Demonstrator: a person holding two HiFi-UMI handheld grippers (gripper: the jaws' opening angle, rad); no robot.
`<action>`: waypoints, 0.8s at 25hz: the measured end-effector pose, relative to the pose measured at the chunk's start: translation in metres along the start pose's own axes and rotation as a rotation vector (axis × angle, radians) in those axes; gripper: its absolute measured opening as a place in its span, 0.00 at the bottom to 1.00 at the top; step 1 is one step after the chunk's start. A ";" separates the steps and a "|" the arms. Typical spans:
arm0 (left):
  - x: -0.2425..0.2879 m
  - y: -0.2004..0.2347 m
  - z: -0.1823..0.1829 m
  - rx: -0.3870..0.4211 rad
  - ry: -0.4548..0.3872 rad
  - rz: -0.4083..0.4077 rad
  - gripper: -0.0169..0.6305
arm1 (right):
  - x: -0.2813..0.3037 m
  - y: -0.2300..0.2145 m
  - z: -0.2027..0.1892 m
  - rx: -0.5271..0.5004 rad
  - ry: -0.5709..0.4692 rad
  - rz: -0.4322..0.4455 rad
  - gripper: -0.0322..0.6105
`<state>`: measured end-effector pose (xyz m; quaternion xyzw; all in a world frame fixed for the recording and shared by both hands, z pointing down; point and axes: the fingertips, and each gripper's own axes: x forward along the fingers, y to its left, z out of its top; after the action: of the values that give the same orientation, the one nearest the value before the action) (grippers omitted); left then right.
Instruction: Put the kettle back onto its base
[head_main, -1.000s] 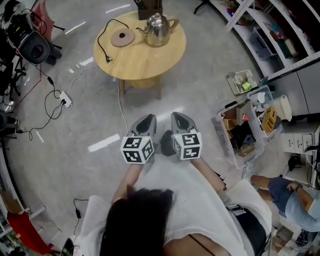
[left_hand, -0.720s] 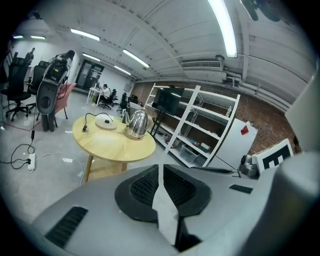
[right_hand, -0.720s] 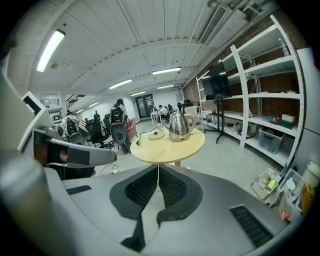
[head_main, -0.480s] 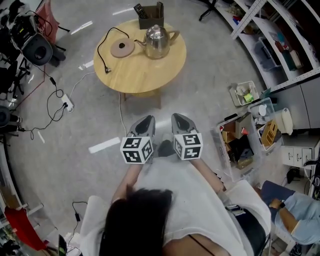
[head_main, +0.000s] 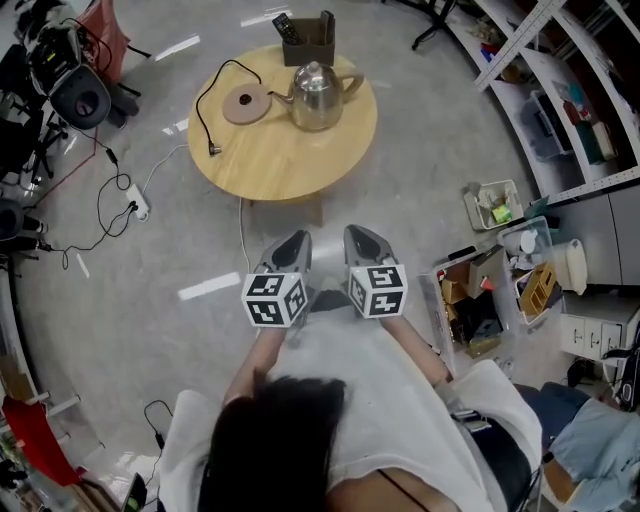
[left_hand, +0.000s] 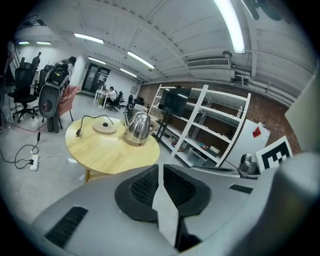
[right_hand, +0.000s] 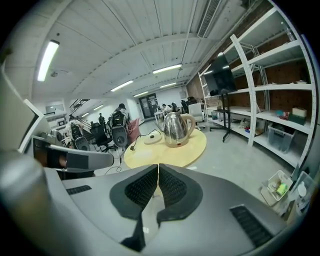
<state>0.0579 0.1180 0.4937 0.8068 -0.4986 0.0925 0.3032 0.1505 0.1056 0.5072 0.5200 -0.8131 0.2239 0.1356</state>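
The round wooden table (head_main: 290, 150) bears the kettle (head_main: 318, 95) beside its base (head_main: 245, 103).

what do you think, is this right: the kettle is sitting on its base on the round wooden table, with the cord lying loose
No. The kettle stands on the round wooden table beside its base, not on it; the head view shows them apart. The cord does lie loose.

Ahead of me the round wooden table (head_main: 290, 150) is carrying the kettle (head_main: 315, 92), sitting beside the base (head_main: 245, 103), not on it, the cord (head_main: 203, 100) looping leftward, a box (head_main: 312, 38) standing at the far rim
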 end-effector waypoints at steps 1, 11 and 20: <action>0.005 0.000 0.002 0.001 -0.001 0.002 0.10 | 0.003 -0.003 0.002 -0.004 0.000 0.004 0.09; 0.042 -0.006 0.018 0.007 -0.014 0.006 0.10 | 0.031 -0.026 0.019 -0.005 0.018 0.064 0.09; 0.054 -0.003 0.020 -0.017 -0.029 0.004 0.10 | 0.041 -0.032 0.021 0.032 0.041 0.089 0.09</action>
<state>0.0839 0.0665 0.5007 0.8045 -0.5053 0.0771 0.3026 0.1618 0.0515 0.5151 0.4807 -0.8289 0.2530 0.1338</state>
